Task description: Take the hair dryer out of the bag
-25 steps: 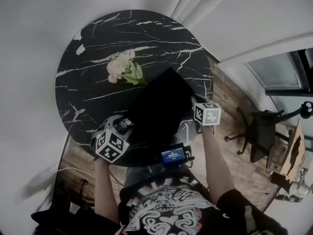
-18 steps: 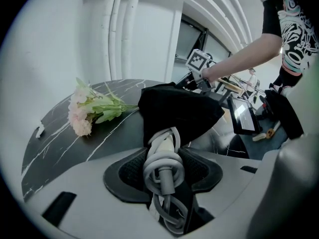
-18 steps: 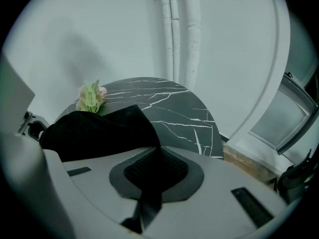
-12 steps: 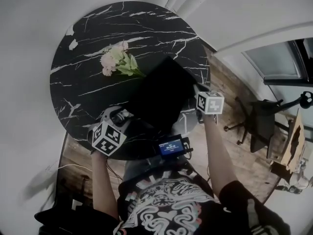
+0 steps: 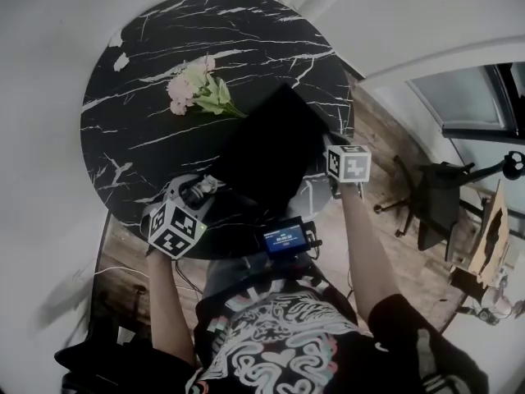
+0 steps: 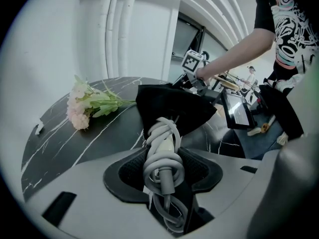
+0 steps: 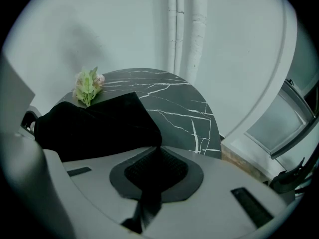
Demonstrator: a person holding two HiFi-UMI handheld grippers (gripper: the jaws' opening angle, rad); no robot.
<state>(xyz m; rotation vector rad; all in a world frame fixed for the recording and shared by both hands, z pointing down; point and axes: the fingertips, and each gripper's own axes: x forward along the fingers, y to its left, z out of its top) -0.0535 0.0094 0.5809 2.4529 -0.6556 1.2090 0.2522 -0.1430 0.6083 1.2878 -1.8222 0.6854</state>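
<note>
A black cloth bag [image 5: 267, 150] lies on the round black marble table [image 5: 164, 39], its mouth toward my left gripper [image 5: 201, 191]. In the left gripper view, that gripper [image 6: 162, 171] is shut on the hair dryer's coiled grey cord [image 6: 162, 148], which sticks out of the bag [image 6: 174, 106]. The dryer's body stays hidden inside. My right gripper [image 5: 326, 142] is at the bag's right edge. In the right gripper view, it [image 7: 155, 171] is shut on a fold of the black bag [image 7: 94, 123].
A bunch of pink flowers [image 5: 197, 93] lies on the table behind the bag. A small lit screen [image 5: 285, 238] sits at the table's near edge, by the person's chest. A dark office chair [image 5: 435, 212] stands on the wooden floor to the right.
Only the head view has drifted a little. Both grippers keep their places at the bag, the left on the cord and the right on the cloth.
</note>
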